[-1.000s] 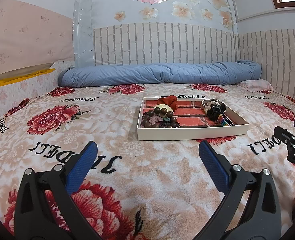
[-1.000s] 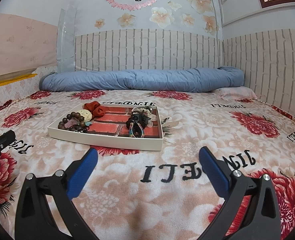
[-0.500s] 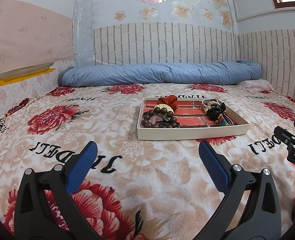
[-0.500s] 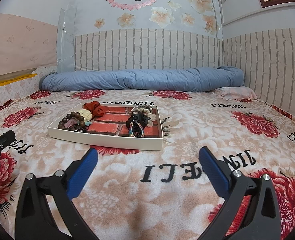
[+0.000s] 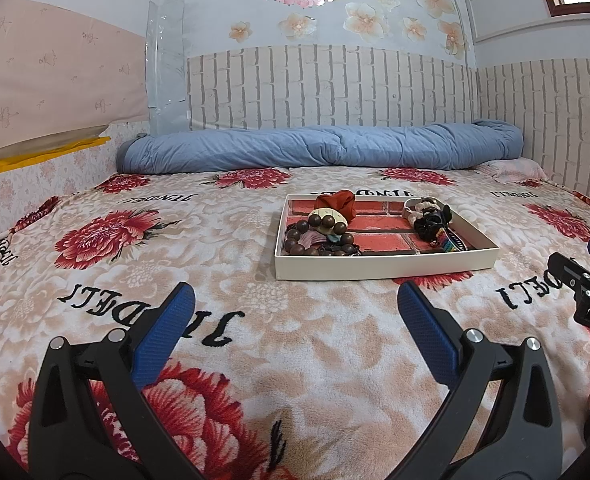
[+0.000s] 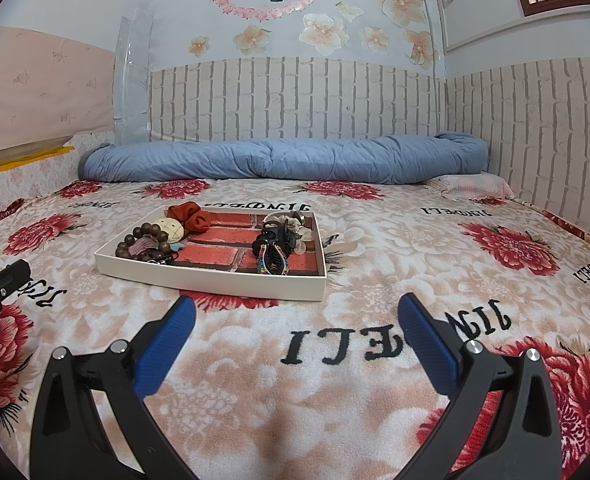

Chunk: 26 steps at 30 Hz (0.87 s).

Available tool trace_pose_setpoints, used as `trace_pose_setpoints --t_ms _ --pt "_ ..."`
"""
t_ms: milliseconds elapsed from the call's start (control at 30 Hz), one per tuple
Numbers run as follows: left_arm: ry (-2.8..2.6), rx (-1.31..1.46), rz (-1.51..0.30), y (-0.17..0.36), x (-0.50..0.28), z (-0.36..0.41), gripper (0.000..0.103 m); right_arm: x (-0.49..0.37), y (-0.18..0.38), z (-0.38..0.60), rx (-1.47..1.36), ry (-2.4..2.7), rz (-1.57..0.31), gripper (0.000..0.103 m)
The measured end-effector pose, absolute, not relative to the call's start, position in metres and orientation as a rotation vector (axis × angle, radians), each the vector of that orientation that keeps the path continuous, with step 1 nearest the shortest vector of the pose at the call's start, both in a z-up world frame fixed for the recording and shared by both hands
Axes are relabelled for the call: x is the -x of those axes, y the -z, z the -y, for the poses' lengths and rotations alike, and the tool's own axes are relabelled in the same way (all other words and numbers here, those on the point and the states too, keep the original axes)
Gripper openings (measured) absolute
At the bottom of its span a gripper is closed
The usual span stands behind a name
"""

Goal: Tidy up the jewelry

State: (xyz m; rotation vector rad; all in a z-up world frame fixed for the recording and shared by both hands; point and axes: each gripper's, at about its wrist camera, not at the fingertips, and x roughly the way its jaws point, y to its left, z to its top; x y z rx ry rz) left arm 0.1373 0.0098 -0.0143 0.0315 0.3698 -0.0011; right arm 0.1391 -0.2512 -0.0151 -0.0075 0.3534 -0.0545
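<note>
Left claw (image 5: 291,308) and right claw (image 6: 295,312) (both spread wide, empty) hover short of the tray (image 5: 383,266) rim.

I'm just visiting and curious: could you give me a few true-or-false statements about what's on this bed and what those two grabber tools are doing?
1. The white tray sits on the floral blanket. True.
2. The left gripper is clamped on a bracelet. False: it is open and holds nothing.
3. The brown bead bracelet lies inside the tray. True.
4. The right gripper is shut. False: its jaws stand wide apart.
5. The red scrunchie lies outside the tray. False: it is in the tray's far corner.
</note>
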Motion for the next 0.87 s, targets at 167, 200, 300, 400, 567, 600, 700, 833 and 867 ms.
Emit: trace_pose_setpoints --t_ms 167,200,300,400,567,600,700,833,867 --pt "0.001 -0.032 -0.369 0.0141 -0.1373 -0.0093 0.098 -0.1391 0.0151 0.2514 0.008 0.054 -0.354 0.099" --pt "0.001 -0.033 -0.369 0.0143 -0.1373 -0.0096 0.098 -0.1392 0.0150 0.2510 0.007 0.055 -0.354 0.099" --pt "0.000 -0.032 -0.368 0.0141 -0.1371 -0.0096 0.098 -0.1392 0.0149 0.2511 0.007 0.054 -0.354 0.099" --pt "0.000 -0.033 -0.368 0.0143 -0.1373 -0.0094 0.098 -0.1392 0.0148 0.2511 0.008 0.054 -0.354 0.099" --pt "-0.001 -0.033 -0.370 0.0145 -0.1374 -0.0092 0.098 -0.1393 0.0149 0.2512 0.008 0.054 -0.355 0.099" --pt "-0.001 -0.033 -0.371 0.0140 -0.1376 -0.0101 0.098 -0.1391 0.0149 0.2515 0.008 0.054 -0.355 0.099" --pt "-0.008 -0.036 -0.375 0.0138 -0.1392 -0.0139 0.098 -0.1389 0.0150 0.2515 0.008 0.054 -0.354 0.099" --pt "-0.007 -0.036 -0.380 0.0137 -0.1422 -0.0184 0.098 -0.1391 0.0151 0.2513 0.008 0.055 -0.354 0.099" --pt "-0.007 -0.037 -0.380 0.0137 -0.1420 -0.0175 0.098 -0.1384 0.0153 0.2522 0.009 0.055 -0.354 0.099"
